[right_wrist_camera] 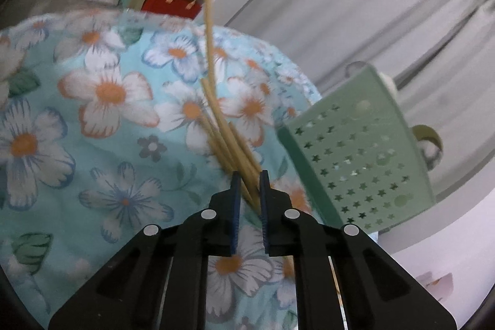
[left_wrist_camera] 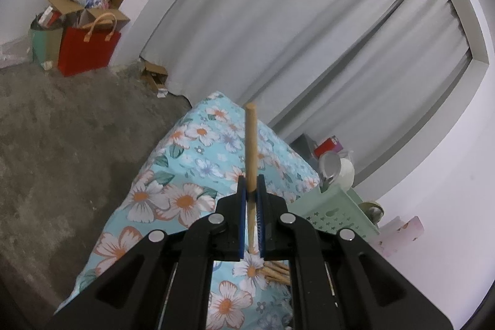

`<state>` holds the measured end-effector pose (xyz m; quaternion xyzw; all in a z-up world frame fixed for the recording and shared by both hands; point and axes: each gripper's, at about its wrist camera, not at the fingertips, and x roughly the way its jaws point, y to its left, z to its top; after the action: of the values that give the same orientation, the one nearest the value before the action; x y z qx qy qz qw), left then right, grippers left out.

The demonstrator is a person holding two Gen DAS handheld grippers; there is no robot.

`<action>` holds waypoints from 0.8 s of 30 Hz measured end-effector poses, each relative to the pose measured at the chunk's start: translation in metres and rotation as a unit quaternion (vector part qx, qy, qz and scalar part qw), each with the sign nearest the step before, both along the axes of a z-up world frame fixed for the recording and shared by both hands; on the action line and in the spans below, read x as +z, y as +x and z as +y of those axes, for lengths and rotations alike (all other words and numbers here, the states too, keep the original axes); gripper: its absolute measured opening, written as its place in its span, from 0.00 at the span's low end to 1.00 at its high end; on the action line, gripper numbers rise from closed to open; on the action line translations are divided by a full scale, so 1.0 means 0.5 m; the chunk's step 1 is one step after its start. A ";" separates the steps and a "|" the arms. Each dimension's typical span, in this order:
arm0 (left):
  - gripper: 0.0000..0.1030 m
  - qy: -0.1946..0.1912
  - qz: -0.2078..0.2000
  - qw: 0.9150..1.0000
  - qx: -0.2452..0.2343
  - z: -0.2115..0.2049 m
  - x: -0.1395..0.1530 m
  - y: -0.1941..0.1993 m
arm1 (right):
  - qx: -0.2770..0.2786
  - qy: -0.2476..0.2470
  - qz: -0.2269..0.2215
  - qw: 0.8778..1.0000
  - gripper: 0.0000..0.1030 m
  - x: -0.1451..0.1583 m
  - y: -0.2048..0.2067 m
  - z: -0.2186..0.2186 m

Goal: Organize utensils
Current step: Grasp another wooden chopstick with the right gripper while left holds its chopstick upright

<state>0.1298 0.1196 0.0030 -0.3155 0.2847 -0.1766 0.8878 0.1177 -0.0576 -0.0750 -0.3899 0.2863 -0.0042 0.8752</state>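
Left tool (left_wrist_camera: 251,190): a single chopstick (left_wrist_camera: 250,144) is being pinched at frame centre. Right tool (right_wrist_camera: 250,194): bundled chopsticks (right_wrist_camera: 230,144) are being straddled, grip undeterminable. Green basket (right_wrist_camera: 355,156) at right; slippage from thin grip is being risked.

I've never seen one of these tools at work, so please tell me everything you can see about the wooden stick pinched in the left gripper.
The wooden stick is a slim, round, pale-tan chopstick with a blunt end. The left gripper clamps it between blue ribbed pads, and it points straight out past the fingertips. The right wrist view shows it hanging above the floral cloth, over more chopsticks lying there. Nothing but the pads touches it.
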 end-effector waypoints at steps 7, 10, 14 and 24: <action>0.05 0.007 -0.014 1.000 0.012 0.007 0.020 -0.021 | -0.015 0.038 -0.041 0.998 0.05 0.067 -0.037 -0.021; 0.05 0.009 -0.021 1.000 0.015 0.009 0.029 -0.031 | -0.021 0.071 -0.054 0.996 0.05 0.100 -0.052 -0.035; 0.05 0.010 -0.029 0.999 0.014 0.006 0.040 -0.041 | -0.031 0.107 -0.067 0.992 0.04 0.122 -0.056 -0.051; 0.05 0.016 -0.046 0.999 0.010 -0.010 0.065 -0.063 | -0.049 0.216 -0.087 0.971 0.04 0.194 -0.074 -0.107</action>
<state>0.0985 0.1147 0.0354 -0.2951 0.2432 -0.1777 0.9067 0.0805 -0.1113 0.0221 -0.1755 0.2222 -0.0187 0.9589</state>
